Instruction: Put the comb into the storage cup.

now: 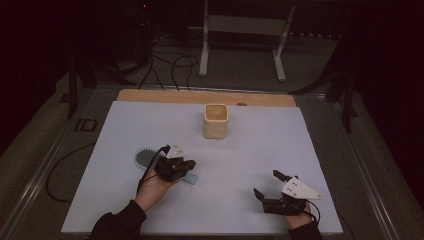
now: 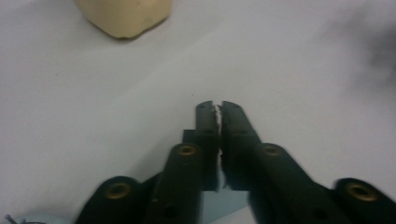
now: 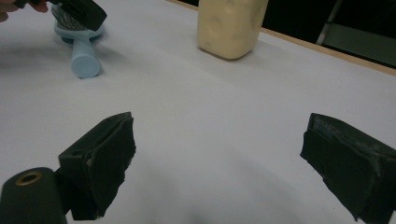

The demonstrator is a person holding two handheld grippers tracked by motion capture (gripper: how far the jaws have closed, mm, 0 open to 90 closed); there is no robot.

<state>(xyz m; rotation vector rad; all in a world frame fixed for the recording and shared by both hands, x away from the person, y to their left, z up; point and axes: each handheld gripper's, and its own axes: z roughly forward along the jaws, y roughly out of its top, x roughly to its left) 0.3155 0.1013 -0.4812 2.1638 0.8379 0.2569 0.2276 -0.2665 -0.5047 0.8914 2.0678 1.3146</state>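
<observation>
High view: the hairbrush lies on the white-covered bench, left of centre, its long axis running from the bristled head at upper left down to the handle end at lower right. The left hand-held gripper sits right on top of the handle, well nearer than the right hand-held gripper, which rests well apart near the bench's front right edge. A cream cup stands upright farther back, beyond the brush.

Left gripper view: the left hand-held gripper has its jaws pressed together with only a thin seam between the pads. A pale blue strip of the hairbrush shows low down beneath the jaws — whether the pads actually pinch the handle cannot be told from here. The cream cup lies ahead and to the left.

Right gripper view: the right hand-held gripper is spread wide over bare bench. The hairbrush lies far off at upper left — light blue, round handle end pointing this way, dark bristles upward — with the left hand-held gripper over its head. The cream cup has a dimpled side.
</observation>
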